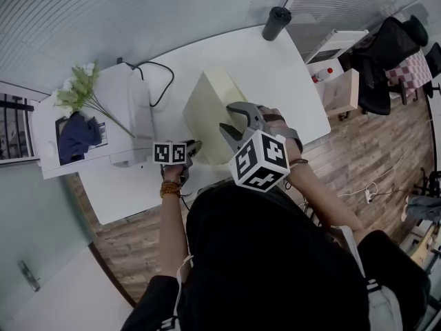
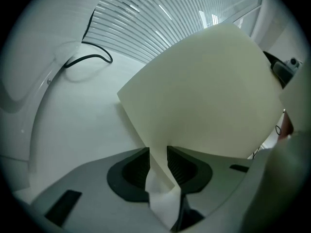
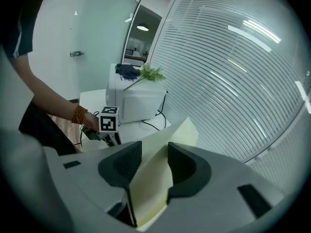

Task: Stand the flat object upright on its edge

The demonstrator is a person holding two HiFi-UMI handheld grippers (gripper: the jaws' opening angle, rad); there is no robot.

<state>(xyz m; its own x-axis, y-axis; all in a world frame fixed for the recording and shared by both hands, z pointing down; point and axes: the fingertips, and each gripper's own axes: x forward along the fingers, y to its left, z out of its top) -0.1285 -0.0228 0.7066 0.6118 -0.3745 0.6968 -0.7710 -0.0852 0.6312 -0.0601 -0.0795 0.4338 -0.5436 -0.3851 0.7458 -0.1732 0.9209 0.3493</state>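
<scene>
- Pinching one corner of the single pale-yellow board (image 1: 207, 102) with the left gripper (image 2: 158, 159), both ribbed pads pressing on the sheet.
- Clamping the same board with the right gripper (image 3: 154, 154), at the edge to the right of that corner, the sheet running slantwise between the two jaws and filling the gap.
- Showing two marker cubes in the head view, one per gripper, both at the board's near side.
- Holding the board tilted above the white table (image 1: 275, 61), neither lying flat nor standing straight up; not showing whether any edge is touching the tabletop.
- Wearing one beaded bracelet (image 1: 169, 189) on the left wrist, nearer the person than the board.
- Sitting left of the board: one white machine (image 1: 124, 116), carrying one spray of flowers (image 1: 79, 88) and one dark blue cloth (image 1: 76, 136).
- Looping between the machine and the board: one black cable (image 1: 162, 74).
- Standing beyond the board to its right, at the table's far corner: one black cylinder (image 1: 276, 23).
</scene>
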